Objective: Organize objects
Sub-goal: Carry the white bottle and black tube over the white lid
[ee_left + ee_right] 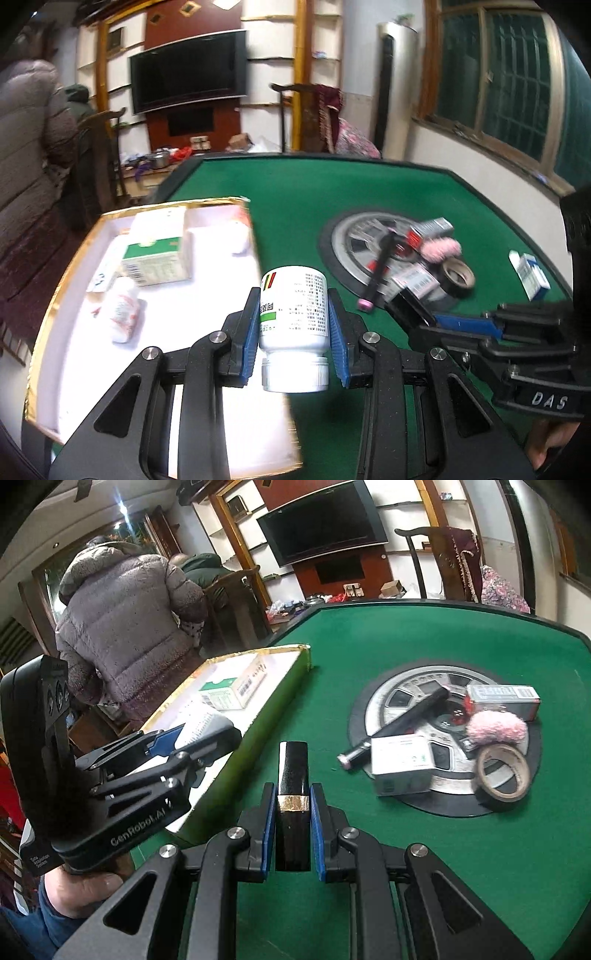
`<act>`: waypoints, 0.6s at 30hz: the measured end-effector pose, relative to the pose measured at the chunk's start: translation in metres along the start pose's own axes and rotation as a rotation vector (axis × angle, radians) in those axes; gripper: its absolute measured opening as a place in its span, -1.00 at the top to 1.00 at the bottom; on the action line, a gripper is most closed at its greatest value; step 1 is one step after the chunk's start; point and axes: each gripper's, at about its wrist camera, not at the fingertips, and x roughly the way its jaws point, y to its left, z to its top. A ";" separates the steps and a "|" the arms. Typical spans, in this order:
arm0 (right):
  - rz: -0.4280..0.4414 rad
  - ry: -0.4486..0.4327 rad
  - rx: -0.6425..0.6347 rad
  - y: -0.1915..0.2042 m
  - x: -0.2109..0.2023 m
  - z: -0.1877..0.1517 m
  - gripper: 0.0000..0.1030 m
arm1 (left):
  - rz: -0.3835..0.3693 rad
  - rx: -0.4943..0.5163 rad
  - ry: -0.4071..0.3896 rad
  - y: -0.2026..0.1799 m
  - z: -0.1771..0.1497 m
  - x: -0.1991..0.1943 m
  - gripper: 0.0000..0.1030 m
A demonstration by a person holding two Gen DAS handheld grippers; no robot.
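Observation:
My left gripper (pixel 293 314) is shut on a white pill bottle (pixel 293 306), cap toward the camera, held over the right edge of a gold-rimmed white tray (pixel 55 295). The tray holds a green-white box (pixel 157 254) and small white packets (pixel 123 314). My right gripper (pixel 293 812) is shut on a black case with a gold band (pixel 293 775), above the green felt just right of the tray (pixel 273 701). Each gripper shows in the other's view: the right (pixel 461 325), the left (pixel 173 738).
On the table's central round disc (pixel 406 701) lie a black pen (pixel 402 720), silver boxes (pixel 400 768), a pink fluffy item (pixel 496 729) and a tape roll (pixel 502 771). A blue-white box (pixel 532 275) lies at the right. People stand by chairs at the left.

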 end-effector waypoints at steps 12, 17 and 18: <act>0.061 0.011 -0.031 0.059 0.035 0.006 0.69 | 0.113 -0.173 -0.048 0.086 -0.014 -0.023 0.36; 0.083 0.044 -0.071 0.091 0.057 0.003 0.69 | 0.184 -0.249 -0.056 0.124 -0.022 -0.030 0.36; 0.084 0.052 -0.077 0.095 0.060 0.002 0.69 | 0.202 -0.266 -0.054 0.131 -0.023 -0.030 0.36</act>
